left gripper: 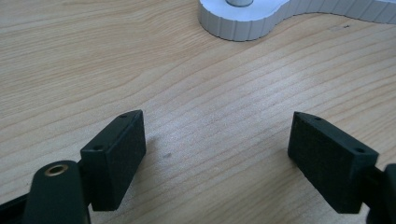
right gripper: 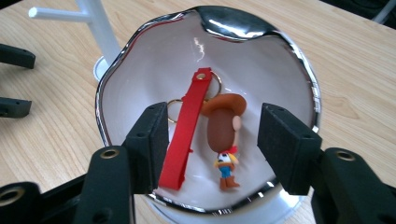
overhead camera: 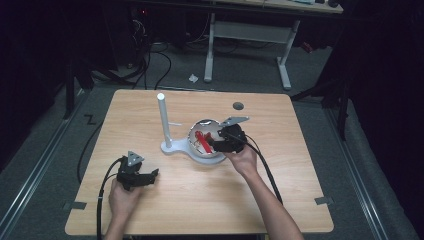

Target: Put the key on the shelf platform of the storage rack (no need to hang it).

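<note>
R gripper [right gripper: 212,144] jaws part-open over keychain [right gripper: 205,126] in bowl [right gripper: 299,60], gripping nothing; we lower, centre strap btwn pads, then close. L gripper [left gripper: 217,158] open, empty.

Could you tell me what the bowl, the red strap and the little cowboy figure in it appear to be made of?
The bowl looks like glazed white ceramic with a mirror-bright metallic rim; reflections show on both. The red strap appears matte, probably silicone or faux leather, with a brass-coloured rivet. The cowboy figure seems soft moulded rubber or PVC: dull, smooth, rounded edges.
</note>
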Demonstrator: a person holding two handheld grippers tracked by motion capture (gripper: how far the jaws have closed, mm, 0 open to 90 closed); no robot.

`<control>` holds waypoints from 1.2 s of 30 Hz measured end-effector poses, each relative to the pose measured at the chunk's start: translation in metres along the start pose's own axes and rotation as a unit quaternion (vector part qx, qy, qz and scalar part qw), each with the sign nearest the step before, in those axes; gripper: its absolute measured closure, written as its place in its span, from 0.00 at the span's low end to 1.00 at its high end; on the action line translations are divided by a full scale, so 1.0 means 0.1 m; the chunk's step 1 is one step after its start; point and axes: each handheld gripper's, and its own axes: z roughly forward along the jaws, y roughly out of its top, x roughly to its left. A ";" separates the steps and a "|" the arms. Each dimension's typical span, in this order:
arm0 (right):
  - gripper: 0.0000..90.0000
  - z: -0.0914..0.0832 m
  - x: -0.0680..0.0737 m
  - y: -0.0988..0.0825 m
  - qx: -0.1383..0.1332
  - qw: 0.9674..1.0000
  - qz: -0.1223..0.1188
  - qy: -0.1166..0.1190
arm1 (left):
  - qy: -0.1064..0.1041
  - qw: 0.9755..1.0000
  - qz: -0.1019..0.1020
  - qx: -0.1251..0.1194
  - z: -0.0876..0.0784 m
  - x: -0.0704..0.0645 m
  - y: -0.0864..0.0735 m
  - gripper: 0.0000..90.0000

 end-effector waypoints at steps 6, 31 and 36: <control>0.48 -0.15 -0.04 -0.02 -0.018 1.000 0.007 0.001 | 0.000 1.000 0.000 0.000 0.00 0.00 0.00 0.22; 0.52 -0.60 -0.17 -0.09 -0.064 0.997 0.034 -0.002 | -0.001 1.000 0.001 0.001 0.00 0.00 0.00 0.22; 0.53 -0.66 -0.22 -0.16 -0.061 0.997 0.042 -0.006 | -0.001 1.000 0.001 0.001 0.01 0.00 0.00 0.22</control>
